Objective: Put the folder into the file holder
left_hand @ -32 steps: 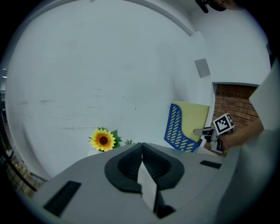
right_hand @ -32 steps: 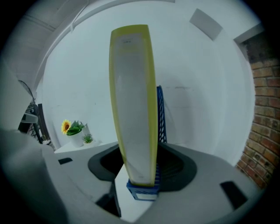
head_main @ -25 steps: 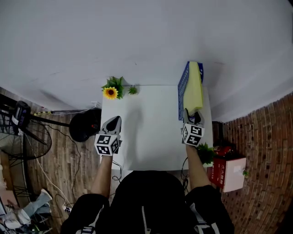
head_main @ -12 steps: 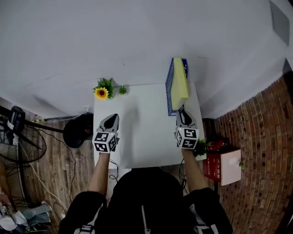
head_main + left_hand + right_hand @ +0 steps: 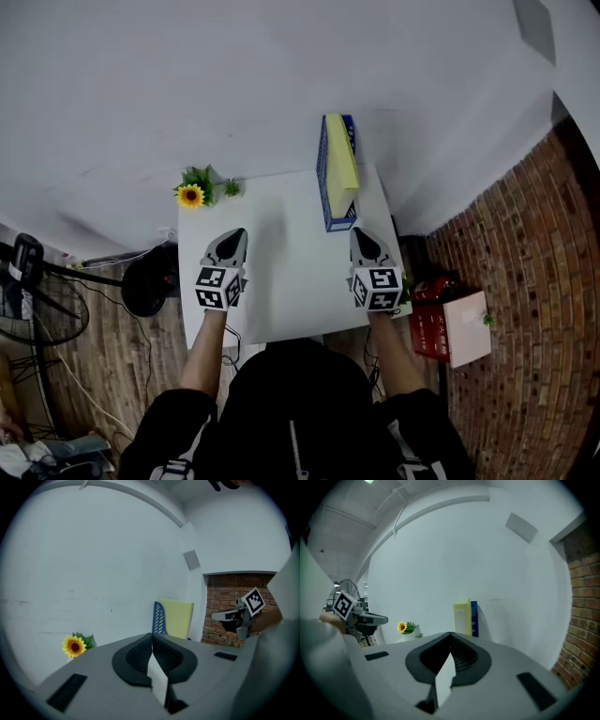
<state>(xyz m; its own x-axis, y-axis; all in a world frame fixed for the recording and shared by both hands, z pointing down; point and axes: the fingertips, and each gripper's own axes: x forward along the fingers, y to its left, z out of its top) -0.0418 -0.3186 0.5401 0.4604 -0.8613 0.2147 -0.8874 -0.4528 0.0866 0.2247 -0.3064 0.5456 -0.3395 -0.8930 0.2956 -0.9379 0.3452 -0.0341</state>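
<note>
Both jaw pairs are pressed together on nothing. The left gripper [image 5: 234, 236] and right gripper [image 5: 359, 236] hang over the table [image 5: 286, 277], apart from the holder [image 5: 322, 184]. The folder [image 5: 341, 165] stands inside it, so the task looks done.

The folder [image 5: 342, 164] ahead of the right gripper [image 5: 359, 234] is pale yellow, and the file holder [image 5: 323, 176] around it is blue, its side wall patterned with rows of slanted slots. Ahead of the left gripper [image 5: 235, 233], the sunflower [image 5: 190, 196] has yellow petals, a dark brown centre and green leaves. Both grippers are light grey with black ribbed jaw pads, and each bears a cube [image 5: 217, 288] of black-and-white square markers. The table [image 5: 281, 272] beneath them is white, and the wall [image 5: 234, 84] beyond is pale grey. Right of the right gripper the brick wall [image 5: 525, 281] is red-brown. Left of the left gripper the plank floor [image 5: 131, 375] is brown.
</note>
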